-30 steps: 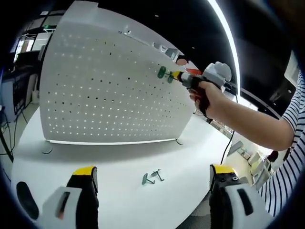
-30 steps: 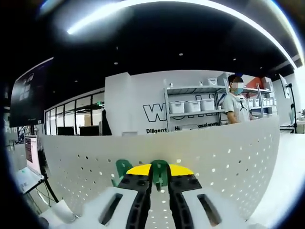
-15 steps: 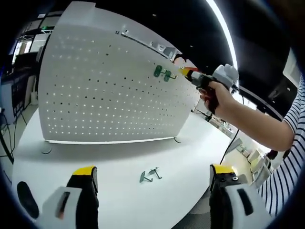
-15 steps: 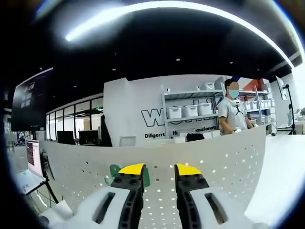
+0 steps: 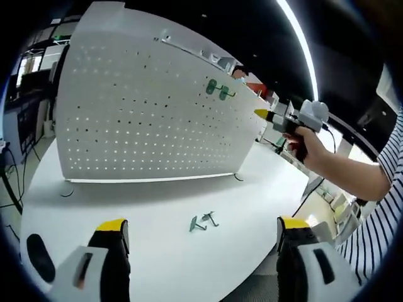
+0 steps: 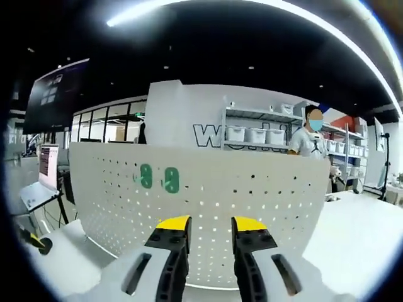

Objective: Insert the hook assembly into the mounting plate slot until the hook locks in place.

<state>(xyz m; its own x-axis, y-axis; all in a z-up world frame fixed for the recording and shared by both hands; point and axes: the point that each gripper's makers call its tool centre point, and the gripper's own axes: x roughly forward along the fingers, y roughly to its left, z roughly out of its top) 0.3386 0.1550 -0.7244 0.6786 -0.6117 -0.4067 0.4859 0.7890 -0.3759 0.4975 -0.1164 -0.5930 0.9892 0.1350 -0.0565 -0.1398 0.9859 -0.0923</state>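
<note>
- Perforated white pegboard (image 5: 145, 113) stands upright on the round white desk (image 5: 151, 251); two green hooks (image 5: 218, 89) hang near its upper edge.
- Small metal hooks (image 5: 203, 222) lie on the desk.
- Left gripper (image 5: 198, 251): jaws wide apart, empty.
- Right gripper (image 6: 209, 228): jaws parted, empty.

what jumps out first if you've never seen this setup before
The big white perforated board standing upright on the round white table dominates, with two green hooks hanging side by side near its upper edge. In the left gripper view the right gripper, held in a person's hand, sits off the board to the right, jaws open and empty. Two more spare hooks lie on the table in front of the board.
</note>
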